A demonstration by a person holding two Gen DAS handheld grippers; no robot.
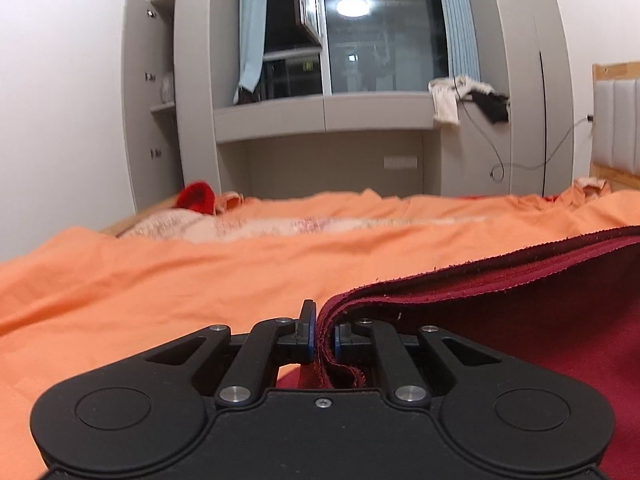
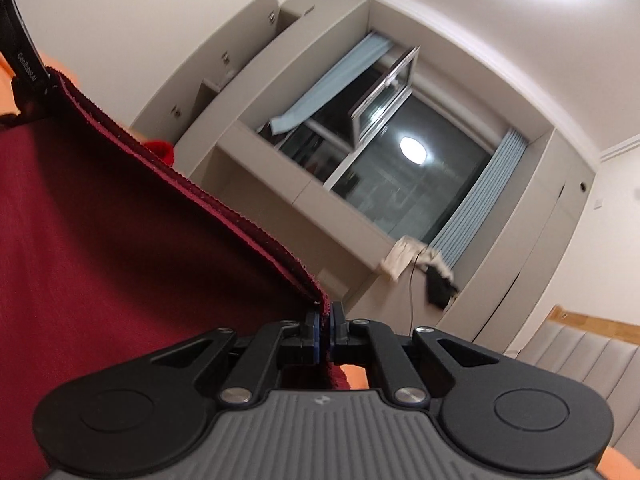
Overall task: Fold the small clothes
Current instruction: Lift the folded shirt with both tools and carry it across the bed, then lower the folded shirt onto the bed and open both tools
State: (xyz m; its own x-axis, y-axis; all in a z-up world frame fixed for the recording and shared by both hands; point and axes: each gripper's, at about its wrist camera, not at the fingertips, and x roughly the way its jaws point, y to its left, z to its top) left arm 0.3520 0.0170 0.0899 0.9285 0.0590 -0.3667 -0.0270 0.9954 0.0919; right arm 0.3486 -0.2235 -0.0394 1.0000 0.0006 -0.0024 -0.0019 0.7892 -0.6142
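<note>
A dark red cloth [image 1: 520, 320] with a layered, frayed edge is stretched between both grippers above an orange bed sheet [image 1: 160, 280]. My left gripper [image 1: 323, 332] is shut on the cloth's left corner, low over the bed. My right gripper [image 2: 325, 328] is shut on the cloth's [image 2: 120, 240] other corner and is tilted up toward the ceiling. The left gripper's body [image 2: 20, 64] shows at the far left of the right wrist view, at the cloth's far end.
A bright red item [image 1: 196, 196] and a pale towel [image 1: 200, 228] lie at the bed's far side. Grey cabinets and a window sill [image 1: 320, 116] stand behind, with clothes [image 1: 468, 96] on the sill. A padded headboard [image 1: 616, 120] is at right.
</note>
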